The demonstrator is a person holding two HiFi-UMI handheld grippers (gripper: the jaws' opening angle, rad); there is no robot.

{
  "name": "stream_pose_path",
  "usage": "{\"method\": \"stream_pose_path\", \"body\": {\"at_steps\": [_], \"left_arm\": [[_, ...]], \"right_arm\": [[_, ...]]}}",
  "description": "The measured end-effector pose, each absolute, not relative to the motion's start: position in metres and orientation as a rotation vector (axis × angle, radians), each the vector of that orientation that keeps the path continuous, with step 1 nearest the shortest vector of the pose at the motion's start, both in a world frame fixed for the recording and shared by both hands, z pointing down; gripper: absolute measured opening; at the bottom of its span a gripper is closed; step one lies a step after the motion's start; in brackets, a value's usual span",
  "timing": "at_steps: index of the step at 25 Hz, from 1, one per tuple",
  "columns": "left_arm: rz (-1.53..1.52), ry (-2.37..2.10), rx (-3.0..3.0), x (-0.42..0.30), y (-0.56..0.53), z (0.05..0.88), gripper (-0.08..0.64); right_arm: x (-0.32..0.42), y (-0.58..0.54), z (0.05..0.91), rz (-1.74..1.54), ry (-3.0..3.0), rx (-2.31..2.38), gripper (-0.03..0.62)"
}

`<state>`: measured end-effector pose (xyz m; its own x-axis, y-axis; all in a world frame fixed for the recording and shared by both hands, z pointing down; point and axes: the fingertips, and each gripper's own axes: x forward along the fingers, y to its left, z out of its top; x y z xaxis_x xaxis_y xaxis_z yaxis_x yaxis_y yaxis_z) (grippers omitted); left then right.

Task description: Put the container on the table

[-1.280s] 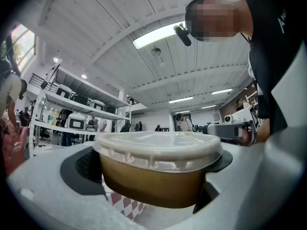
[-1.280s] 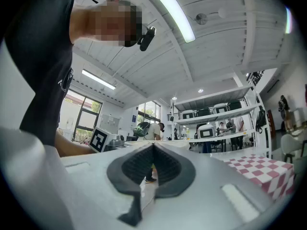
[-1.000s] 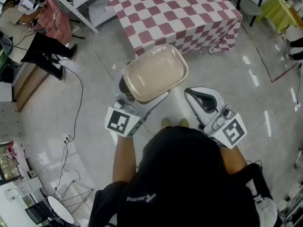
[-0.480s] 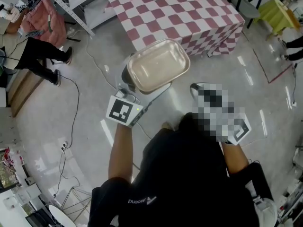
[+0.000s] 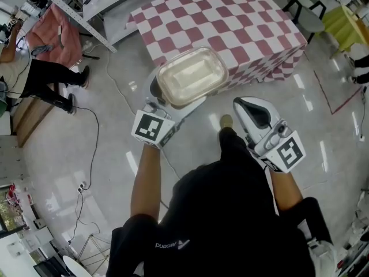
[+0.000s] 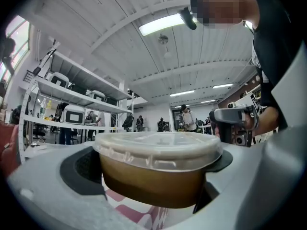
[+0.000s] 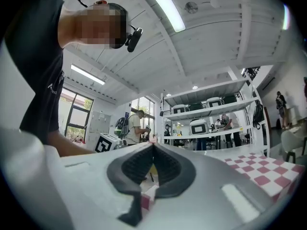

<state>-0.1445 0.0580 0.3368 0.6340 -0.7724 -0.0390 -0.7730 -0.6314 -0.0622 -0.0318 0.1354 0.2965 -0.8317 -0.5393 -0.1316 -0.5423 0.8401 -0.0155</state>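
Gripping a lidded container (image 5: 192,75) with the left gripper (image 5: 173,100): jaws pressed against its brown walls from both sides in the left gripper view, clear lid seated on top. Held up in the air at the near edge of the table (image 5: 219,22) with the red-and-white checked cloth, far side overlapping that edge in the head view, the rest over bare floor, not set down on the cloth. Checked cloth showing just under the container's base in the left gripper view. Right gripper (image 5: 249,109) carried short of the table's near right corner, well apart from the container; jaws brought together, dark pads (image 7: 136,164) meeting, nothing between them in the right gripper view. Left of the table, a metal shelf rack (image 5: 75,16) and a pink cloth (image 5: 55,36) beside it. Beyond the table's right end, a chair (image 5: 305,10) and a yellow-green cover (image 5: 351,19). Near the table's left corner, a cable (image 5: 98,131) trailing across the floor.
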Motion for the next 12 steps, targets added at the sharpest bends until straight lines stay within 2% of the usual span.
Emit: {"method": "stream_pose_path", "body": {"at_steps": [12], "left_arm": [[-0.149, 1.421, -2.767, -0.101, -0.157, 0.388, 0.599]], "right_arm": [[0.019, -0.084, 0.306, 0.050, 2.986, -0.716, 0.003]]}}
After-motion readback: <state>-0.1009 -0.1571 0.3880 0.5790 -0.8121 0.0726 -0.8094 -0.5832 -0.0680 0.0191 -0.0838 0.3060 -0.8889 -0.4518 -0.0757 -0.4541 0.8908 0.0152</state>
